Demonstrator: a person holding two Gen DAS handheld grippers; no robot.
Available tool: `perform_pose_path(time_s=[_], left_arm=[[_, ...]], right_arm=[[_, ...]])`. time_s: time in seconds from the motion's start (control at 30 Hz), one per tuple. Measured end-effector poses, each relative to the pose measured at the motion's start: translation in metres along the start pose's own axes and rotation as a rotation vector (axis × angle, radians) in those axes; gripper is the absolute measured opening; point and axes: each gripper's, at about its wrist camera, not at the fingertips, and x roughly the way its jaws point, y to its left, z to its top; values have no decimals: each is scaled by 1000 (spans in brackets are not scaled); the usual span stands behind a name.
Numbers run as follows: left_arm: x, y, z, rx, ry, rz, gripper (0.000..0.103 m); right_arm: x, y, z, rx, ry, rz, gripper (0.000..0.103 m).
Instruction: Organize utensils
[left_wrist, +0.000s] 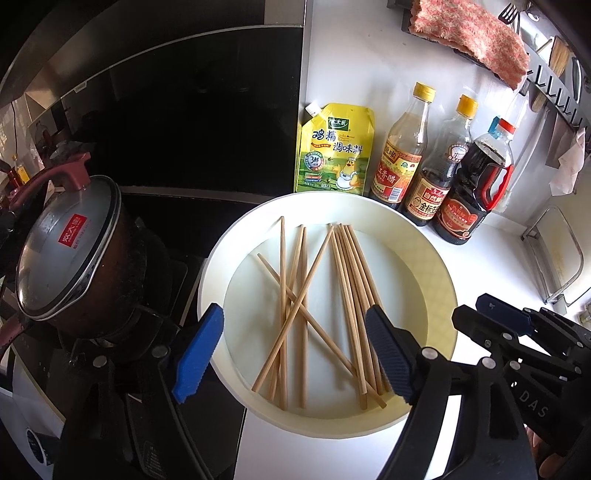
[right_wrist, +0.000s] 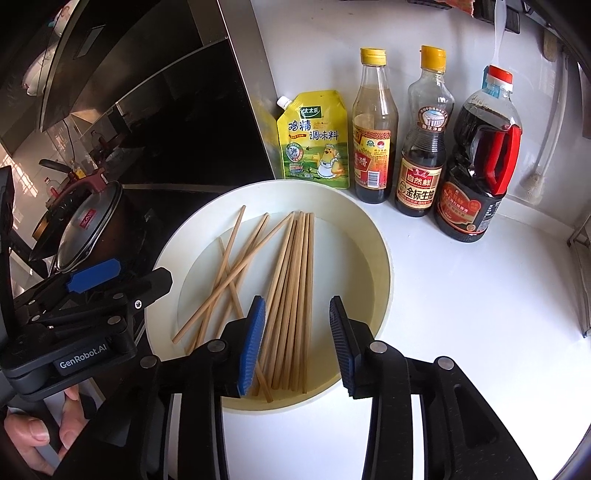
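Left tongs (left_wrist: 295, 354): jaws spread wide over the near side of the bowl, blue pads holding nothing, chopsticks lying below between them.
Right tongs (right_wrist: 297, 343): partly open, nothing gripped; the tidy bundle of chopsticks lies under the gap.
Person's hand (right_wrist: 33, 435): down at the near left, wrapped round the left tool's handle.
Chopsticks (left_wrist: 314, 314): all flat inside the bowl, a neat parallel bundle on the right, several loose ones crossing each other on the left.
Bowl (left_wrist: 439, 280): wide, cream, sitting on the white desk (right_wrist: 480, 314).
Pot (left_wrist: 70, 247): lidded, left of the bowl, on the dark stove.
Far row: yellow seasoning pouch (left_wrist: 334, 147) and three sauce bottles (left_wrist: 428, 173) behind the bowl.
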Motion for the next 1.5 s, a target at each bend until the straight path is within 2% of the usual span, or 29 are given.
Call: perform_pose_path(time_s=[0.3,0.47,0.73,1.5], left_arm=[[-1,3,0,-11,1,1,85],[-1,4,0,-14,3,2,88],[-2,5,0,-18,-3,6,95],[3,4,1,-8,23,45,96]], right_arm=[[-2,-1,0,2,-4,-5,39],[-4,-1,-1,4,-7,-8,46],[-3,-2,-1,13,-4,-21,50],[-1,-2,-1,18,-1,-29,50]])
